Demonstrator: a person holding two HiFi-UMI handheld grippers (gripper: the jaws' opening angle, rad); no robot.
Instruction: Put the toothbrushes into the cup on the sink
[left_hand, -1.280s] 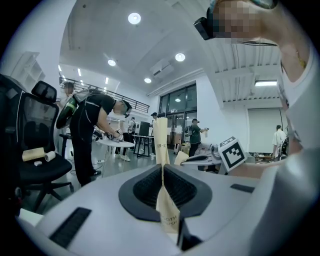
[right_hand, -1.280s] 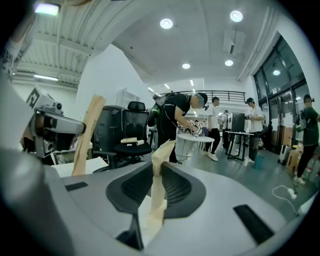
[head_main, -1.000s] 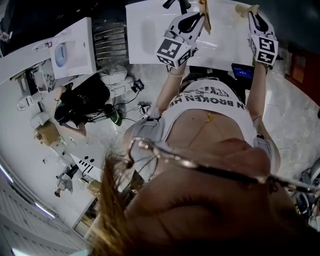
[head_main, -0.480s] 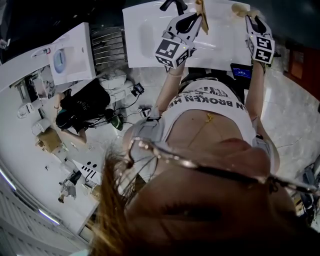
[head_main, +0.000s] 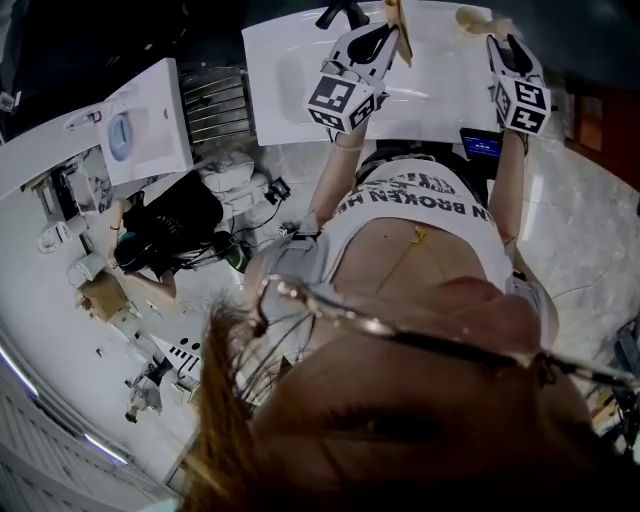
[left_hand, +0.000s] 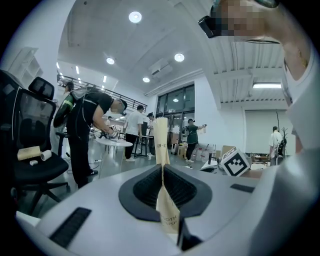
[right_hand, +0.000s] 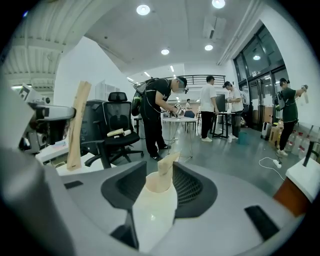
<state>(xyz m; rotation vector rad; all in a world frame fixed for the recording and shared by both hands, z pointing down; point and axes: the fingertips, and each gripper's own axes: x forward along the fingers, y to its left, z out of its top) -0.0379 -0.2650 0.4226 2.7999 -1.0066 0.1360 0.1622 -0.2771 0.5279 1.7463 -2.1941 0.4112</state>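
Clamping paper-wrapped toothbrush (left_hand: 160, 140) upright in left tongs (left_hand: 162, 167), above white sink (head_main: 290, 80); just been opening right tongs (head_main: 505, 45), spread wide either side of cup (right_hand: 155, 210), pads clear of it; got second wrapped toothbrush (right_hand: 166, 171) leaning inside that cup, at sink's far right end.

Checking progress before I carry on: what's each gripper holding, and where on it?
Left gripper pinches a wrapped toothbrush partway along its length. Right gripper holds nothing: its jaws have just been opening, with the cup between them.
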